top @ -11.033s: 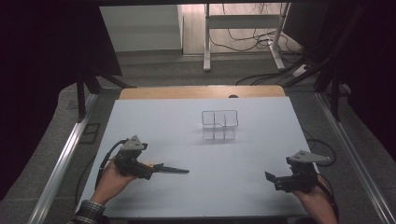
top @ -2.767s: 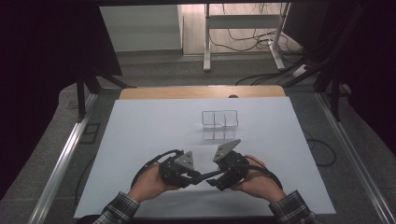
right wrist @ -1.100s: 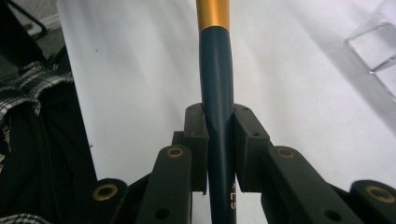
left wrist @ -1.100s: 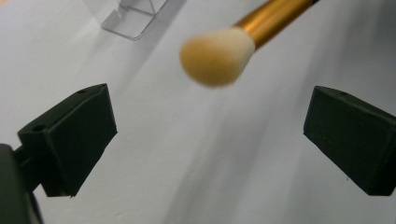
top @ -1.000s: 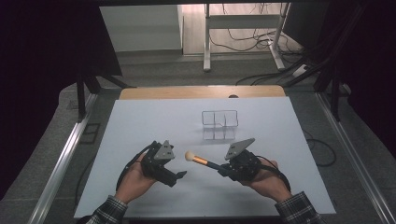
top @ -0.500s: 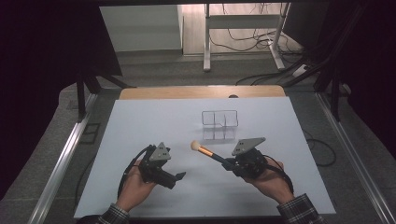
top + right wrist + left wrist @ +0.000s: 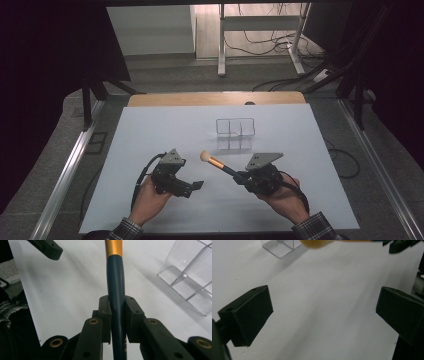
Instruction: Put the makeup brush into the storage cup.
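White desk (image 7: 150, 130); right tool (image 7: 117, 312) clamps the makeup brush (image 7: 216, 162), left tool (image 7: 322, 315) gapes empty. Tip it upright, probably bristles up, over the clear organizer (image 7: 235, 134).

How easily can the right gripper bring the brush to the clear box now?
Probably yes: the right gripper is shut on the brush, and bare table lies between it and the clear box.

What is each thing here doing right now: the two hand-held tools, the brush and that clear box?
Right tool: shut on the brush's dark handle, above the table.
Left tool: jaws wide apart, holding nothing.
Brush: off the table, tilted, its tan head toward the clear box.
Clear box: upright on the white table, its compartments look empty.
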The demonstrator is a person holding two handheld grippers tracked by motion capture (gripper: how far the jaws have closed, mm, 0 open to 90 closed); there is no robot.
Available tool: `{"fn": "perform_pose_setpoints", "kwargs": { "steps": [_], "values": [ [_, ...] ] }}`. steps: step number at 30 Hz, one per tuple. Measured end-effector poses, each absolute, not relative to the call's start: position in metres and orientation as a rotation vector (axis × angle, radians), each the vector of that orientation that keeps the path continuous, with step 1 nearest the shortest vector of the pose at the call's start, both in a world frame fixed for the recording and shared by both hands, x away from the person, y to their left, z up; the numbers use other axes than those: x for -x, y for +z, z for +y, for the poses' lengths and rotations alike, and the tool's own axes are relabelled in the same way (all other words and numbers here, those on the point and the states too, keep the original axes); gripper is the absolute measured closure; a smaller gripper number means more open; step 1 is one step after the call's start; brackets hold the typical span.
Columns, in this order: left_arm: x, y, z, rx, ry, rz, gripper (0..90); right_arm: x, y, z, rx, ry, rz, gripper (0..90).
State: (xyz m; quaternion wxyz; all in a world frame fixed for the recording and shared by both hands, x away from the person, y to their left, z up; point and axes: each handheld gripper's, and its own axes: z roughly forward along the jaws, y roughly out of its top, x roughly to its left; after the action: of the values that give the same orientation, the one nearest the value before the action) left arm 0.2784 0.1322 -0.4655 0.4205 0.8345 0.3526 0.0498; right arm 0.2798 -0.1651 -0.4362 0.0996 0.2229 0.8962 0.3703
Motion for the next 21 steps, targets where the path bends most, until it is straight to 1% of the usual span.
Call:
{"fn": "perform_pose_setpoints", "kwargs": {
  "steps": [5,10,21],
  "values": [
    [-0.282,-0.462,0.129,-2.037,0.029,0.886,0.0,-0.277,-0.436,-0.163,-0.673,1.139,2.611,77.0],
    [-0.286,-0.46,0.122,-1.998,-0.047,0.857,0.9,-0.273,-0.436,-0.16,-0.671,1.175,2.583,76.9],
    [-0.291,-0.459,0.11,-1.989,-0.104,0.836,5.5,-0.267,-0.442,-0.151,-0.65,1.2,2.558,76.9]
  ]
}}
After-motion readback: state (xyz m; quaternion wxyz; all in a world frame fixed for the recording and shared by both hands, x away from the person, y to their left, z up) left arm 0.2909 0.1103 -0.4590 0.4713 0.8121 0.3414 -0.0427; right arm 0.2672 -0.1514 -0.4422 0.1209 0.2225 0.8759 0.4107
